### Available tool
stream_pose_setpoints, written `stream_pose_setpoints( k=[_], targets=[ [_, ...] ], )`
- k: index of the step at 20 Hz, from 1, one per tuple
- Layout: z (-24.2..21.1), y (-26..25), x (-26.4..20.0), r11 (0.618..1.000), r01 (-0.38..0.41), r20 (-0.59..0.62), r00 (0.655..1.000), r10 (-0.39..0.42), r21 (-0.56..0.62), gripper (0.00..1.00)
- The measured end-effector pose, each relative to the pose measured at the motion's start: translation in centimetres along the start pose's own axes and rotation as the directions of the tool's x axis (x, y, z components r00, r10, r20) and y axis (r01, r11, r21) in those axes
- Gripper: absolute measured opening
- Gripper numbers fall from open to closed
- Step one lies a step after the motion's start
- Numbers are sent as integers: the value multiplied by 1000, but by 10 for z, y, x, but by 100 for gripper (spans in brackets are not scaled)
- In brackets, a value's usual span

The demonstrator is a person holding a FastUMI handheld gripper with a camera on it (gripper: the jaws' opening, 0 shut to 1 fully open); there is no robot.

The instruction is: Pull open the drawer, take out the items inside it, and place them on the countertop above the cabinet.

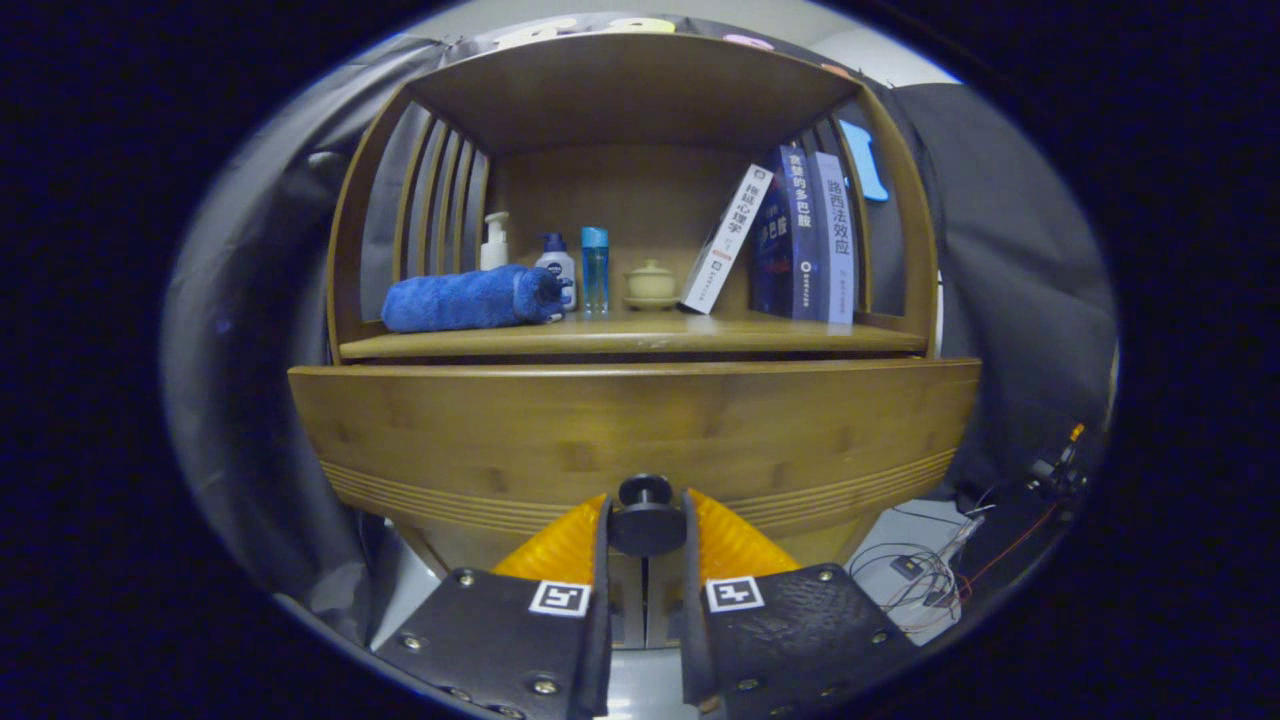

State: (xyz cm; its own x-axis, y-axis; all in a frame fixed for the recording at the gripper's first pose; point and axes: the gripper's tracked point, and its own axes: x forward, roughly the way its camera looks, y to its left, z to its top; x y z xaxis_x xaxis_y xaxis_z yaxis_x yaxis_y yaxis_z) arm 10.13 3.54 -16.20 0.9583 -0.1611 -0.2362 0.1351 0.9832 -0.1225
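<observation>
Gripper (646,530): your fingers are closed on the knob (646,518), one pressing each side.
Drawer (630,430): just beyond the fingers, its front faces you, long axis running side to side.
Surface (630,338): above the drawer, carrying a towel (465,298), bottles and books (800,235).

Three books stand at the right end of the tabletop above the cabinet, each with Chinese characters running down its spine. The leaning white book (727,240), leftmost of the three, reads 挫败心理学 in dark characters. The dark blue book (788,232) next to it reads 贪婪的多巴胺 in pale characters. The light blue-grey book (836,238) at the far right reads 路西法效应. Smaller print low on each spine is too small to make out. Two square black-and-white marker tags, the left tag (560,598) and the right tag (734,594), sit on the gripper near the bottom; they carry patterns, not letters.
</observation>
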Motion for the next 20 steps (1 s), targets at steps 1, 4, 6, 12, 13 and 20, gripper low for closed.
stream_pose_setpoints(
  k=[1,4,6,12,13,20],
  targets=[
    [-2,-1,-6,1000,-1,-4,1000,1,-1,28],
    [-7,-3,-28,1000,7,-17,1000,-7,-1,28],
    [-9,-4,-41,1000,5,-17,1000,-5,-12,28],
    [-25,-8,-78,999,14,-43,999,-16,-44,28],
    [-25,-8,-84,999,9,-36,999,-10,-42,28],
    [-38,-10,-120,998,-13,-74,997,9,-54,28]
  ],
)
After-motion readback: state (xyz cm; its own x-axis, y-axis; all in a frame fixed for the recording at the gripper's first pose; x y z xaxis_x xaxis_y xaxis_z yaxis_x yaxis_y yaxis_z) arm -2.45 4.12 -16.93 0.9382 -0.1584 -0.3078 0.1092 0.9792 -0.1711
